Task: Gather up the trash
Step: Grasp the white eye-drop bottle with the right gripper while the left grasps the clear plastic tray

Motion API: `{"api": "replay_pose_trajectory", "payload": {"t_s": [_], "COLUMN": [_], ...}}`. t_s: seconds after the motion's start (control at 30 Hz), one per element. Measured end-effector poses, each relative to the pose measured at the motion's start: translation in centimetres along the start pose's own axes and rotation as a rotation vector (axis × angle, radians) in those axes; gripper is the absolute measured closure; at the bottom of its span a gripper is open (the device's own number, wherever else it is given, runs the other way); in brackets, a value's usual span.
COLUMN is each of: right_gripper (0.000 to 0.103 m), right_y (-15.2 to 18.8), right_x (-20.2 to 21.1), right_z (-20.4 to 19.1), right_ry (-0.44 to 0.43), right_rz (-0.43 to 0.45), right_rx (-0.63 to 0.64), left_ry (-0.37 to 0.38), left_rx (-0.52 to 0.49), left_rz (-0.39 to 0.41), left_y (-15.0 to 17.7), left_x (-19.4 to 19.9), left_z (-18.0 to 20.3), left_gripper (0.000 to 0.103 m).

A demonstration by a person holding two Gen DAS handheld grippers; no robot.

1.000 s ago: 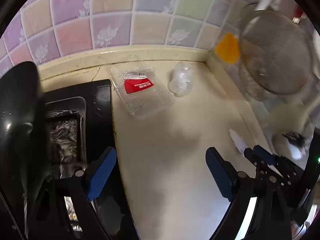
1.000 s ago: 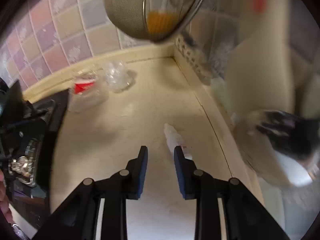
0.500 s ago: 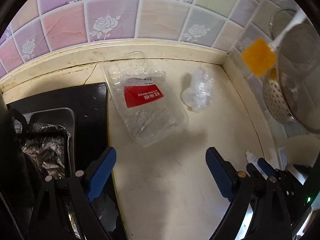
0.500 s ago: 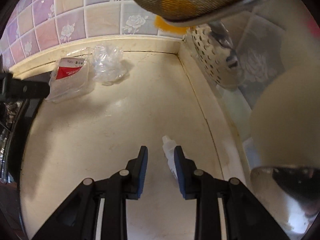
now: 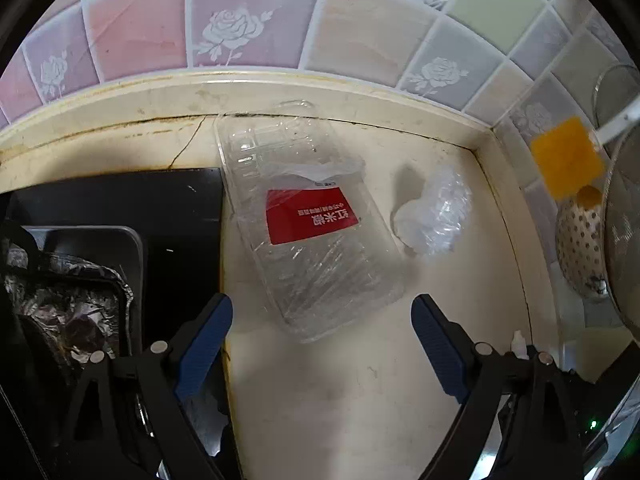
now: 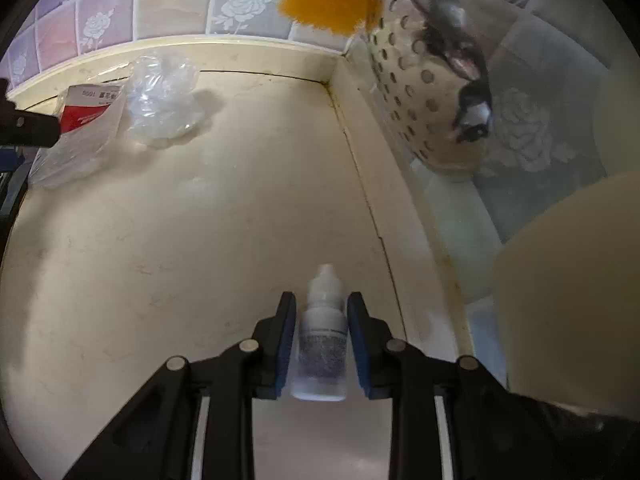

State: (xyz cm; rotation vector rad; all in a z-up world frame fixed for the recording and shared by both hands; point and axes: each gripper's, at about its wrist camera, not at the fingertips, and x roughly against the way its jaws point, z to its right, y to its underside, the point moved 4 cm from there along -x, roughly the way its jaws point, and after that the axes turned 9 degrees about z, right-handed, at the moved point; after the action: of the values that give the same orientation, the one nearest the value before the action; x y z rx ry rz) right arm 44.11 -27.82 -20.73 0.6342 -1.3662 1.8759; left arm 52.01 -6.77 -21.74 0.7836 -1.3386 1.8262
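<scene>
Cream countertop (image 5: pixel 320 400) by tiled wall: left gripper (image 5: pixel 322 338) spread wide before clear plastic tray (image 5: pixel 308 236); right gripper (image 6: pixel 322 340) straddles small dropper bottle (image 6: pixel 322 344), grip unclear.

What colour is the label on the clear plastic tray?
Red with white lettering on the clear plastic tray; it shows best in the left wrist view.

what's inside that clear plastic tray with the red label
Through the clear tray only a torn white film near the red label shows; nothing else is visible inside.
</scene>
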Motion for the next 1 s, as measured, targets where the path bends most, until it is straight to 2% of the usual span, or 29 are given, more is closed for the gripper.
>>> {"api": "replay_pose_trajectory", "payload": {"t_s": [0.13,0.2,0.27,0.37,0.53,0.57,0.6,0.7,0.77,0.87,1.0], "right_gripper": [0.077,0.078,0.078,0.078,0.078,0.078,0.079,0.079,0.079,0.079,0.079], "right_y": [0.2,0.4,1.0,1.4,1.5,1.5,1.3,1.6,1.9,2.3,3.0], "right_x": [0.5,1.1,2.1,3.6,5.7,6.1,6.2,7.2,7.9,8.8,9.7], "right_z": [-0.6,-1.0,-1.6,-2.2,-2.9,-2.9,-2.8,-2.8,-2.8,-2.7,-2.2], "right_ry": [-0.038,-0.061,-0.084,-0.115,-0.145,-0.149,-0.154,-0.165,-0.171,-0.173,-0.181], "right_rz": [0.001,0.007,0.014,0.027,0.057,0.062,0.065,0.075,0.081,0.087,0.092], "right_rx": [-0.030,-0.047,-0.062,-0.084,-0.103,-0.108,-0.112,-0.125,-0.133,-0.145,-0.170], "left_ry": [0.038,0.067,0.083,0.103,0.098,0.095,0.091,0.076,0.068,0.054,0.043], "left_rx": [0.066,0.099,0.118,0.144,0.165,0.163,0.159,0.146,0.152,0.148,0.130], "left_rz": [-0.015,-0.008,-0.003,-0.017,-0.046,-0.028,-0.030,-0.028,-0.022,-0.007,0.023], "left_y": [0.0,0.0,0.0,0.0,0.5,0.5,0.4,0.3,0.3,0.5,0.9], "left_x": [-0.9,-1.1,-1.2,-1.8,-3.1,-3.1,-3.2,-3.7,-3.8,-3.7,-2.4], "left_z": [-0.6,-1.0,-1.1,-1.3,-1.7,-1.7,-1.6,-1.4,-1.4,-1.5,-1.1], "left_gripper": [0.014,0.018,0.028,0.037,0.039,0.041,0.045,0.075,0.085,0.091,0.093]}}
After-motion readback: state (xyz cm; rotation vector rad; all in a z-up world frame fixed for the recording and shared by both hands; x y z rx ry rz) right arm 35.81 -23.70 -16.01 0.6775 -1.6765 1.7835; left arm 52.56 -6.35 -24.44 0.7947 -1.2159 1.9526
